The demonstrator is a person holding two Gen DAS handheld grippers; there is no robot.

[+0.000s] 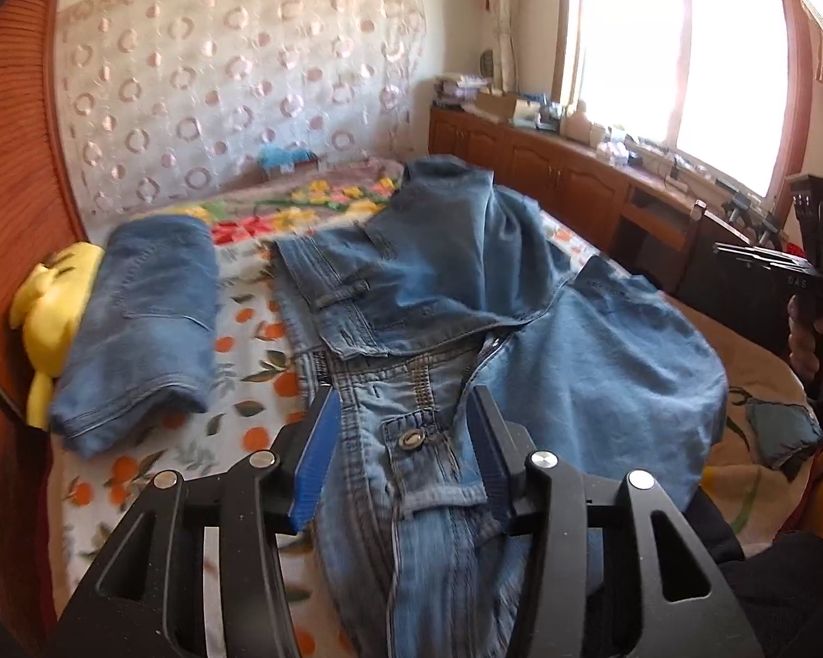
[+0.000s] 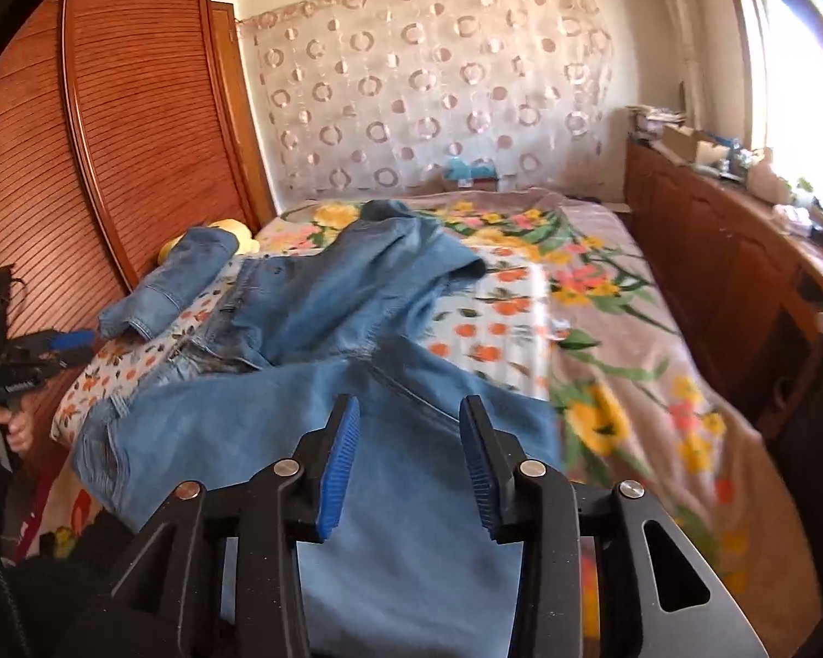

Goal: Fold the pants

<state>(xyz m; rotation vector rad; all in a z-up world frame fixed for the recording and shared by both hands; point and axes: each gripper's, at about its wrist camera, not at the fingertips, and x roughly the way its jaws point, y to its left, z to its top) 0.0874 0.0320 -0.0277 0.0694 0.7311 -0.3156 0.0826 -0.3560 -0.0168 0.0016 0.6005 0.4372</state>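
Unfolded jeans lie rumpled mid-frame on the bed, waistband toward the camera, left gripper fingers spread astride the button fly and right gripper fingers spread over a leg, pinching nothing, likely about to grab for folding; folded jeans parked left

A yellow plush toy lies on the floral bedspread beside the wooden wardrobe.

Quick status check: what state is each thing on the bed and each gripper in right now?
Loose jeans: spread out, rumpled, fly unzipped, not folded.
Second jeans: folded, lying beside the yellow toy.
Left gripper: jaws open over the waistband button.
Right gripper: jaws open over denim.
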